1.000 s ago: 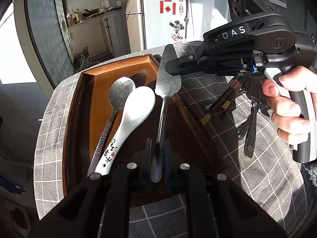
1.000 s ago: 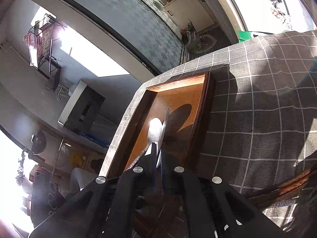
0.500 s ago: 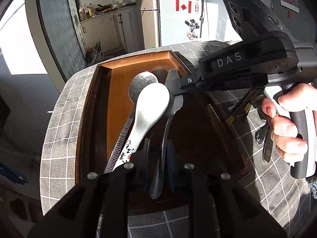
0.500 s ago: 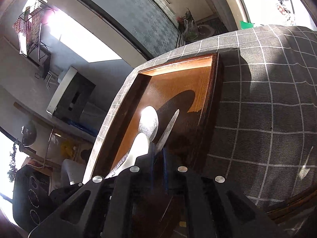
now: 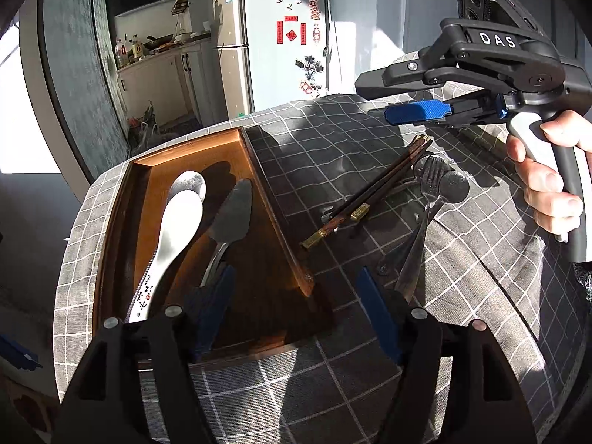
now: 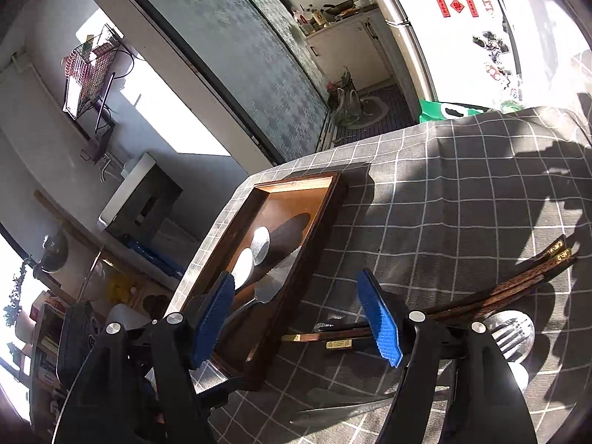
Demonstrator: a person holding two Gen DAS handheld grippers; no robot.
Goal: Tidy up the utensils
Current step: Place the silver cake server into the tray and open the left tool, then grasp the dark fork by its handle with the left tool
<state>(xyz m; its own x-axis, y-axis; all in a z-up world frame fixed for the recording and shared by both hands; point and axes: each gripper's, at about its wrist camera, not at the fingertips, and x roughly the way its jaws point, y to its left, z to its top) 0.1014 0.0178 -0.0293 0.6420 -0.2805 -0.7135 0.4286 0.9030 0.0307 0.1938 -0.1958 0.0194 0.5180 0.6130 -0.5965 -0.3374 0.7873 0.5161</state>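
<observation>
- Three pieces already lie in the brown wooden tray [image 5: 127, 199]: a metal spoon with a dotted black handle [image 5: 190, 184], a white ceramic spoon [image 5: 177, 222] lying over it, and a serrated metal cake server [image 5: 231, 218] just beside them.
- We have just been opening both claws, and nothing sits between the pads of either one.
- Our left claw [image 5: 296, 314] hangs spread over the tray's near corner, the server's handle just beside one pad but untouched.
- Our right claw [image 5: 392, 100] is gaping too, up in the air above the grey checked cloth on the bench [image 5: 333, 140].
- Still to sort: the dark wooden chopsticks with gold tips [image 5: 373, 199], a metal fork [image 5: 429, 181] and a dark round-bowled spoon [image 5: 453, 187], all heaped on the cloth beside the tray.
- We judge the job roughly half done.
- Writing: "DAS" in white on the right claw's body; black brush characters on the ceramic spoon's handle, too small to read; red paper signs on the white fridge [image 5: 273, 37], illegible.
</observation>
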